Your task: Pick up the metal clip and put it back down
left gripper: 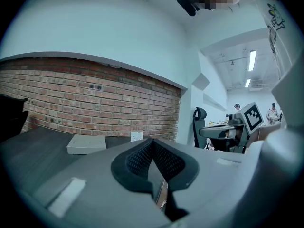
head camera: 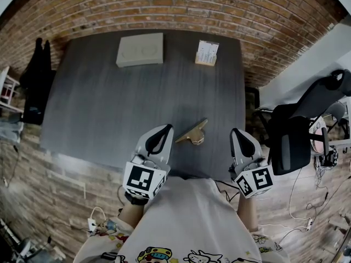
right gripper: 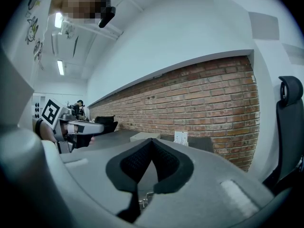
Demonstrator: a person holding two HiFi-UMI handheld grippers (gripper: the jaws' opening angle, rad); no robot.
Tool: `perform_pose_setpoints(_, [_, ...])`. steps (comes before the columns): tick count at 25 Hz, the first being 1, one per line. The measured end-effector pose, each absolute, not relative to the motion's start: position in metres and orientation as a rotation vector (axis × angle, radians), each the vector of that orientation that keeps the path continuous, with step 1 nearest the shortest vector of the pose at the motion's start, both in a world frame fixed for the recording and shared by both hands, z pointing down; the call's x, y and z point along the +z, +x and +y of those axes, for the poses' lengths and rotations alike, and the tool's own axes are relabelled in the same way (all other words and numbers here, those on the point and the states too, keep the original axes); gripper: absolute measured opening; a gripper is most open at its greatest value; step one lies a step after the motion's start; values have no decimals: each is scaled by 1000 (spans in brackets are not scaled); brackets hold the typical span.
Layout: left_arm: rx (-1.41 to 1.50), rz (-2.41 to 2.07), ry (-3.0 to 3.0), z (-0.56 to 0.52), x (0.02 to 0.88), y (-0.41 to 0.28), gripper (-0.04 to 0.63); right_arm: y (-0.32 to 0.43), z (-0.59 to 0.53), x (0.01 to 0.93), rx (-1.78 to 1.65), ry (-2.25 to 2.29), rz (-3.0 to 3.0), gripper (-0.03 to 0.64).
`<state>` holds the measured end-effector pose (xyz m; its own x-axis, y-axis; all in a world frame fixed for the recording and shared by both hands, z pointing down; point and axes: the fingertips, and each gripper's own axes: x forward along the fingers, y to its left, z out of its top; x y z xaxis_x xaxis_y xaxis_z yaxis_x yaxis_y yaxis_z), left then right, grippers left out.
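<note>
A brass-coloured metal clip [head camera: 192,133] lies on the dark grey table [head camera: 104,108] near its front edge, between my two grippers. My left gripper [head camera: 163,131] hovers just left of the clip, jaws shut with nothing in them. My right gripper [head camera: 238,134] hangs to the clip's right, a little farther off, and is also shut and empty. In the left gripper view the left gripper [left gripper: 152,146] has its jaws closed, and the right gripper [right gripper: 151,146] looks the same in its own view. Neither gripper view shows the clip clearly.
A flat white box [head camera: 140,50] and a small card holder [head camera: 207,53] stand at the table's far edge by the brick wall [head camera: 175,7]. A black office chair [head camera: 307,125] sits right of the table. Dark bags [head camera: 35,81] stand at the left.
</note>
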<state>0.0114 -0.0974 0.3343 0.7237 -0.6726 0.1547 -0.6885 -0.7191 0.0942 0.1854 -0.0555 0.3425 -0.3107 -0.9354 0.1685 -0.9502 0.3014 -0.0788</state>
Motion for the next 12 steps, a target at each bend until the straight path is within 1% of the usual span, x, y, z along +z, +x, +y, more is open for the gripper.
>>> perform_pose_setpoints(12, [158,-1105,2780,-96,336,11,0,185,-54,345,260,1780,-2454,0])
